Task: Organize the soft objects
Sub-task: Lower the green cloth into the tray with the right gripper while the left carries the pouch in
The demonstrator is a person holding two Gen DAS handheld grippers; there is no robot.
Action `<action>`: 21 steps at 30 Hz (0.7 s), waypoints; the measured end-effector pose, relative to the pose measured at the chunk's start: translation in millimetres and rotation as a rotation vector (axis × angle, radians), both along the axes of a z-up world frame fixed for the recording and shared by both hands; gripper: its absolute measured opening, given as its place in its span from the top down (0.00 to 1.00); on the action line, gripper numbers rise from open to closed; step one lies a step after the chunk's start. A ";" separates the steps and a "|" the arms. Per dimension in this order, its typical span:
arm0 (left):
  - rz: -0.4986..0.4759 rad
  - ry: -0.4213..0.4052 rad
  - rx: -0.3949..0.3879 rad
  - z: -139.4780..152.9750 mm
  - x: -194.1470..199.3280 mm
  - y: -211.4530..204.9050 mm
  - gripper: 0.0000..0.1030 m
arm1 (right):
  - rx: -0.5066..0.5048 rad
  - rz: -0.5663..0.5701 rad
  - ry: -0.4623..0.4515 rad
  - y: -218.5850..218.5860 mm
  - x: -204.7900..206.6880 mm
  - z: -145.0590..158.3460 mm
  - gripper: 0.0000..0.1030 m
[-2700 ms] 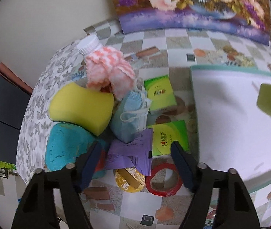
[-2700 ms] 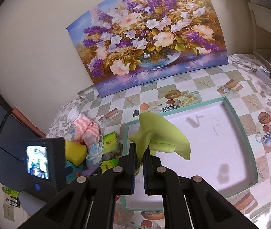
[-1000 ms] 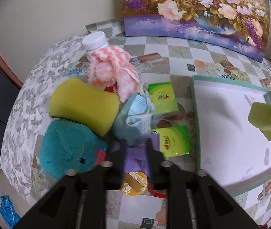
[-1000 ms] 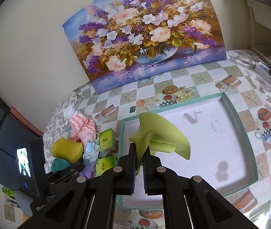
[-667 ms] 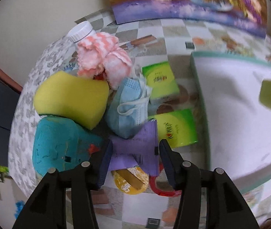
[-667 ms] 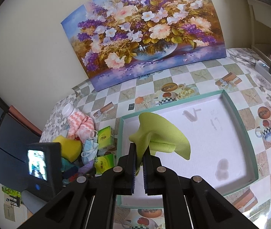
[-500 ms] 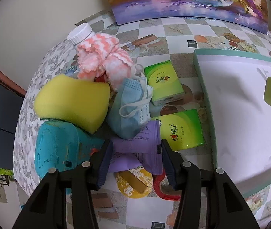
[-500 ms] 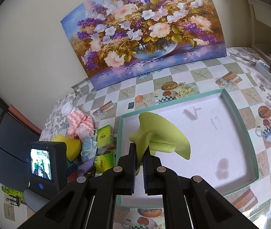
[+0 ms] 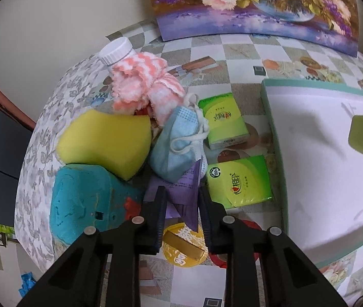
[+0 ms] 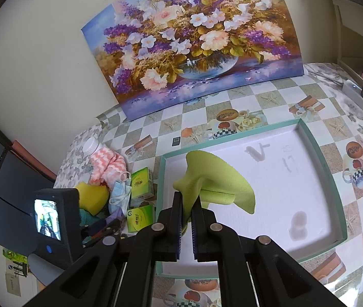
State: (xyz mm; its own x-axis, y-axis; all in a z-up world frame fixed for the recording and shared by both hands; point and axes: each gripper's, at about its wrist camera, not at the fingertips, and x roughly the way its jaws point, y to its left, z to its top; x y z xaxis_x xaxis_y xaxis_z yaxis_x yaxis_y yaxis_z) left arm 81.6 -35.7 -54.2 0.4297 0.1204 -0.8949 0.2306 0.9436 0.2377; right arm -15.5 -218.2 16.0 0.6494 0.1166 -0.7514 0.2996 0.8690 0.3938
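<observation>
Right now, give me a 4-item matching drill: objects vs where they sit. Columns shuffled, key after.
Things:
1 green cloth
2 purple packet
3 yellow sponge
4 white-capped bottle

Places:
A partly behind the pink striped cloth
B between the left tool's jaws
C clamped in the right tool over the tray
D on top of the teal sponge

Pairs: 1-C, 2-B, 3-D, 4-A
</observation>
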 end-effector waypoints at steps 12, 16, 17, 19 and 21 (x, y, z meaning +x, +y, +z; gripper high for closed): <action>-0.018 -0.090 -0.117 41.0 -10.1 -1.2 0.91 | -0.001 -0.016 -0.011 -4.1 0.1 6.6 0.94; -0.030 -0.068 -0.100 34.2 -9.0 -4.2 0.91 | 0.004 -0.019 -0.007 -6.0 -0.3 4.3 0.94; -0.026 -0.058 -0.094 30.8 -7.3 -3.6 0.91 | 0.003 -0.018 -0.007 -6.4 -0.8 3.9 0.94; -0.015 -0.043 -0.083 25.1 -5.2 -1.3 0.91 | 0.004 -0.018 -0.008 -6.5 -0.9 3.9 0.94; -0.004 -0.039 -0.067 21.3 -4.7 1.2 0.92 | 0.005 -0.018 -0.009 -7.2 -0.6 3.7 0.94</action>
State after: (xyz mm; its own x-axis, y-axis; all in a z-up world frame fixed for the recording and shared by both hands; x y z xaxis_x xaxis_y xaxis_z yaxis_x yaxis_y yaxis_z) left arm 76.9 -34.5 -32.9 0.4650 0.0587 -0.8833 0.2261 0.9569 0.1826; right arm -16.2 -225.5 19.7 0.6579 0.1084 -0.7452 0.3119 0.8615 0.4008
